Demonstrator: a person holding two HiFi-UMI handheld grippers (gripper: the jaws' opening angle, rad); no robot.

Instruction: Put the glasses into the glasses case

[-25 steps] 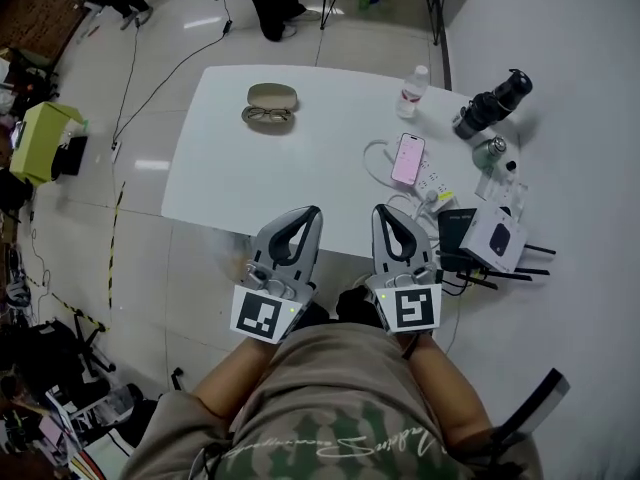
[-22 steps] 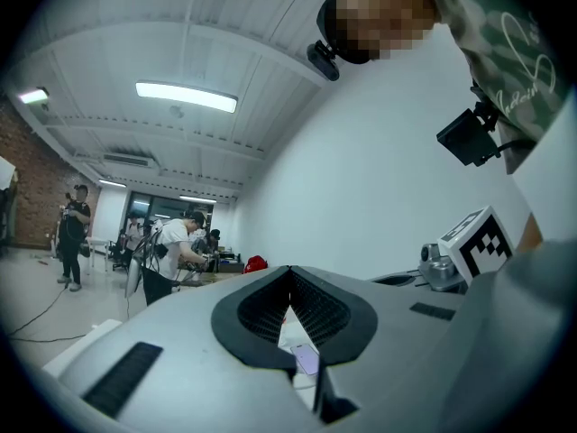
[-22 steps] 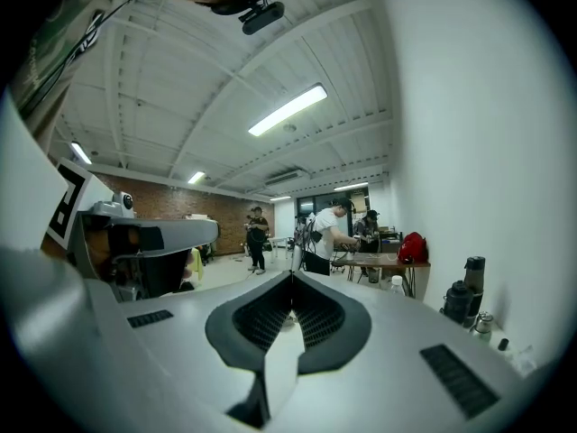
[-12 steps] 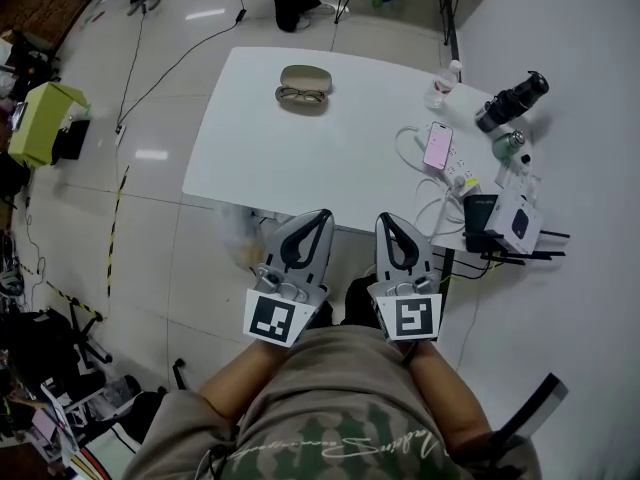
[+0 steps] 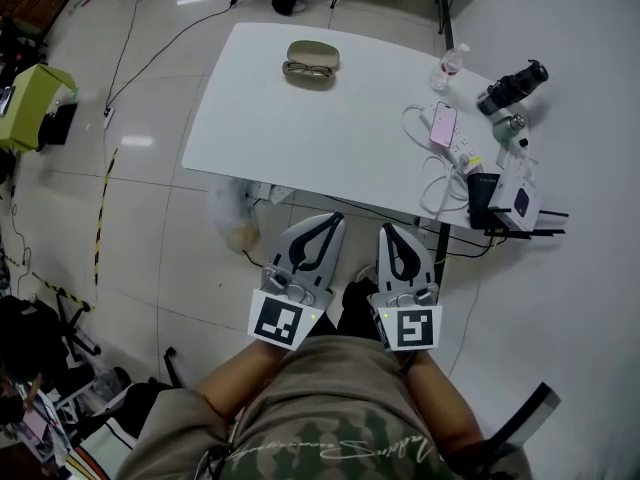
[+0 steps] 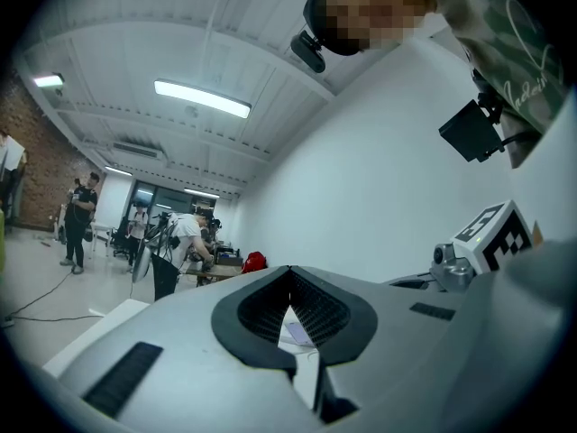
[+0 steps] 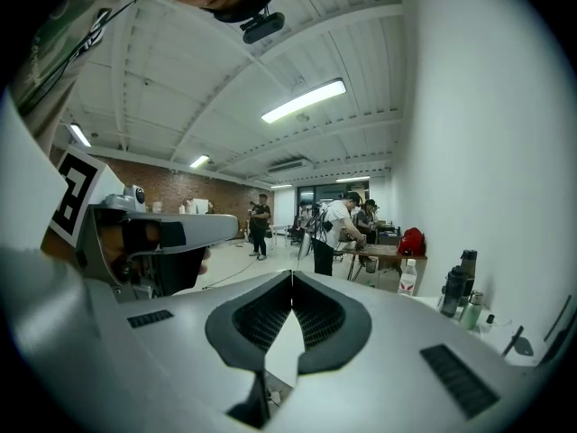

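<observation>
1. The left gripper (image 5: 334, 222) is held close to the person's lap, short of the table's (image 5: 330, 148) near edge. Its own view (image 6: 290, 271) shows the jaws closed tip to tip with nothing between them.
2. The glasses (image 5: 308, 70) lie folded open on the table's far side, left of centre, well apart from both grippers.
3. The case (image 5: 313, 53) sits just beyond the glasses, close beside them and shut; whether the two touch cannot be told.
4. The right gripper (image 5: 389, 231) is beside the left one, also short of the near edge. Its own view (image 7: 291, 278) shows the jaws closed together and empty.
5. A pink phone (image 5: 443, 124) lies on the table's right side, by a white power strip (image 5: 463, 152).
6. A bottle (image 5: 451, 64) stands at the far right corner.
7. A black camera (image 5: 512, 85) sits furthest right.
</observation>
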